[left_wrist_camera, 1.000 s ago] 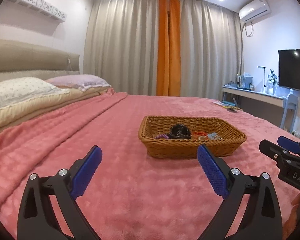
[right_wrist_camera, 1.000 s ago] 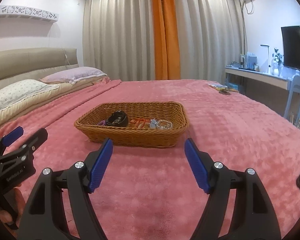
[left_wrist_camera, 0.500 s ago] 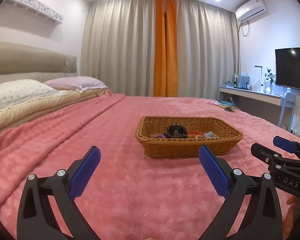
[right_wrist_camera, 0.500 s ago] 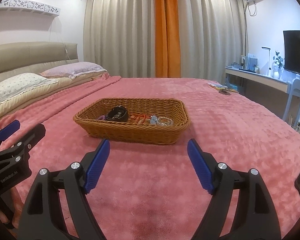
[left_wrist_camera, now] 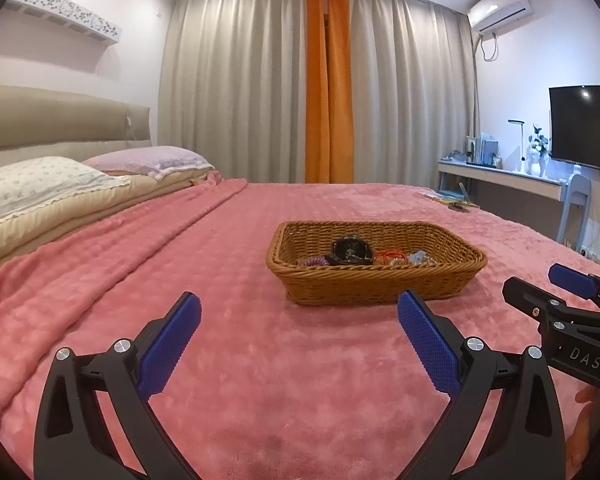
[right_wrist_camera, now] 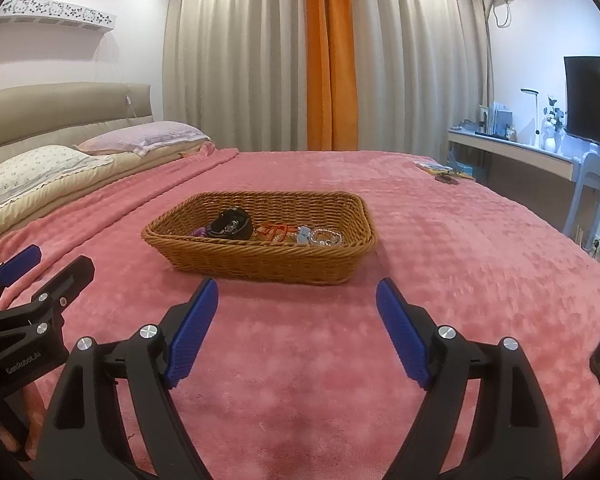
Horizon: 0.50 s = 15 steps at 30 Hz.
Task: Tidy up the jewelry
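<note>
On a pink blanket (right_wrist_camera: 440, 240) covering a bed, the left gripper (left_wrist_camera: 299, 312) hovers with its blue-padded jaws spread wide, gripping nothing. Ahead, a wicker basket (right_wrist_camera: 260, 256) sits on the blanket holding the jewelry: a purple coil (right_wrist_camera: 201, 232) at its left, a black watch (right_wrist_camera: 233, 223), an orange cord (right_wrist_camera: 274, 231) and a clear beaded bracelet (right_wrist_camera: 327, 237) at its right. The right gripper (right_wrist_camera: 297, 294) is likewise wide open and empty, near the basket's front wall.
</note>
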{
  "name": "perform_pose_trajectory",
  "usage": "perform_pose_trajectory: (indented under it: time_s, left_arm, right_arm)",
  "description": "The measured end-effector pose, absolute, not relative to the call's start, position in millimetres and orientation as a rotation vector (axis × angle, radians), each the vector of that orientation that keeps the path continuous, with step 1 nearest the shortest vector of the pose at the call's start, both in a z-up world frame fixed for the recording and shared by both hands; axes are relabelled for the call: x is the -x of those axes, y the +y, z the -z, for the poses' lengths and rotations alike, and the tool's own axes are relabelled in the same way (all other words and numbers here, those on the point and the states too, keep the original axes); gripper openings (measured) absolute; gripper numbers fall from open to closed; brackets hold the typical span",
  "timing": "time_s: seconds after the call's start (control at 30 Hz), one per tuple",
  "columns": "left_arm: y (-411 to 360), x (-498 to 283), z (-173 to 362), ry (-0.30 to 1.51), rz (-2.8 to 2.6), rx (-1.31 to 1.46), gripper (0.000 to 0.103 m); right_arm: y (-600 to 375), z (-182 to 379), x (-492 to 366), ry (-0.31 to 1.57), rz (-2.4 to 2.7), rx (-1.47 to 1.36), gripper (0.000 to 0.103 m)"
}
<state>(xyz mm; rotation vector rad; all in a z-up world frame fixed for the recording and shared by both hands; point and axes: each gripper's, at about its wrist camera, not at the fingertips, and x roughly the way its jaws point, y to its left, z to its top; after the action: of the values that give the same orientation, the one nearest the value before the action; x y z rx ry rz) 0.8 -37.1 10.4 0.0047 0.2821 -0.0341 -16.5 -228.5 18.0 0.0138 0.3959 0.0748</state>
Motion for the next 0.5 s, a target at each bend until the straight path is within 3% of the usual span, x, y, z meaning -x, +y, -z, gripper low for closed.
perform_pose_trajectory:
  time_s: [0.5]
  left_arm:
    - [-38.3,0.2,-9.7,0.285,0.029,-0.006,0.095]
  right_arm:
    - [-233.8,-16.4,13.3,0.407,-0.075,-0.040,0.081]
